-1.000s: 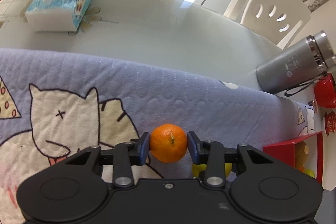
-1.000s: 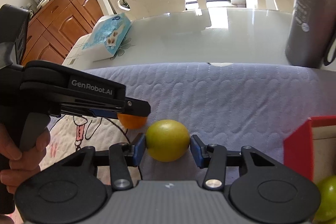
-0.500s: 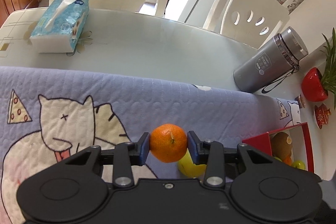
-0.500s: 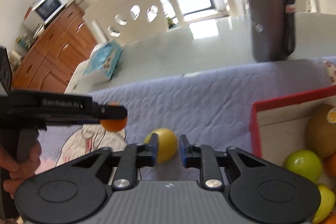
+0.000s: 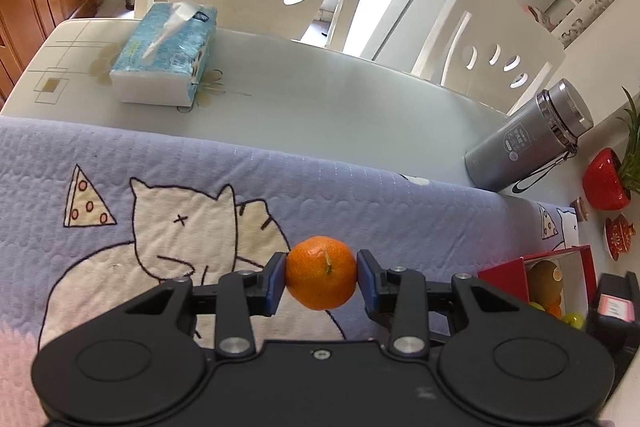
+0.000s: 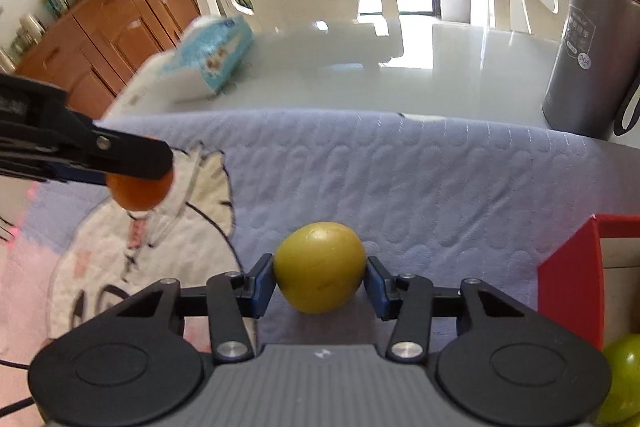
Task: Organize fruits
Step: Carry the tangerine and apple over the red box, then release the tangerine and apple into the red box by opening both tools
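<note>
Orange mandarin [image 5: 321, 271] sits clamped between the blue pads of the left gripper [image 5: 321, 277], closed firmly on it and lifted clear of the cat-print quilt [image 5: 200, 187] that covers the tabletop [image 5: 320, 99]. At about 3 o'clock from that fruit lies the red box [image 5: 560, 259], already holding several fruits; the carry must run that way. Yellow-green fruit [image 6: 319, 273] lies between the pads of the right gripper [image 6: 320, 279], whose jaws are opening; both pads appear to touch it. Red box wall [image 6: 572, 275] stands at 3 o'clock, nearer this hand
</note>
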`<action>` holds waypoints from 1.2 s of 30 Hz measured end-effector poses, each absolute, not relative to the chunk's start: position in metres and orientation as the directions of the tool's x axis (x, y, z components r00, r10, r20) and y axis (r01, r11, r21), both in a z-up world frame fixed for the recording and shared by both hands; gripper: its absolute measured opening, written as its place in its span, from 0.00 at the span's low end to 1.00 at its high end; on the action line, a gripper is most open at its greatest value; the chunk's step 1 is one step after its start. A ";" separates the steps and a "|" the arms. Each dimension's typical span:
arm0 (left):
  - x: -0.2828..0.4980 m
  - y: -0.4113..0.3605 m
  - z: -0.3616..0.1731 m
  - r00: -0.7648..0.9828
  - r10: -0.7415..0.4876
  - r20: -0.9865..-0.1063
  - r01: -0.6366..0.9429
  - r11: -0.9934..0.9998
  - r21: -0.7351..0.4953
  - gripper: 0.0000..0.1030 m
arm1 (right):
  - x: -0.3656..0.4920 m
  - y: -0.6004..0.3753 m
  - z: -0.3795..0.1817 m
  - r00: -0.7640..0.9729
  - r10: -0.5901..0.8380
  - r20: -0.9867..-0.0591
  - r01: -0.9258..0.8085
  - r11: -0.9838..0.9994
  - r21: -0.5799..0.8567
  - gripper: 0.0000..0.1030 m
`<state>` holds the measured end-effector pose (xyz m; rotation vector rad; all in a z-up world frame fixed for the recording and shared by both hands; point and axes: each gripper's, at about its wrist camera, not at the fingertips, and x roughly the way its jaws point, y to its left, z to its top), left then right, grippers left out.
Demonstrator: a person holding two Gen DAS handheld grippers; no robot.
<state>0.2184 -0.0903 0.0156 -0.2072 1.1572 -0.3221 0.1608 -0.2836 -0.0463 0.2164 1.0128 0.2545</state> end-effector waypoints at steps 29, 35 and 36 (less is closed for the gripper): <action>0.181 -0.333 0.021 0.177 -0.536 -0.826 0.542 0.753 -0.373 0.44 | -0.040 -0.551 -0.003 0.656 -0.053 -0.753 0.504 0.774 0.384 0.48; 0.188 -0.353 -0.001 0.172 -0.485 -0.857 0.536 0.776 -0.331 0.44 | -0.045 -0.551 -0.027 0.612 -0.040 -0.790 0.543 0.748 0.383 0.48; 0.188 -0.354 -0.003 0.176 -0.477 -0.861 0.537 0.780 -0.321 0.44 | -0.043 -0.551 -0.029 0.610 -0.040 -0.791 0.545 0.746 0.383 0.48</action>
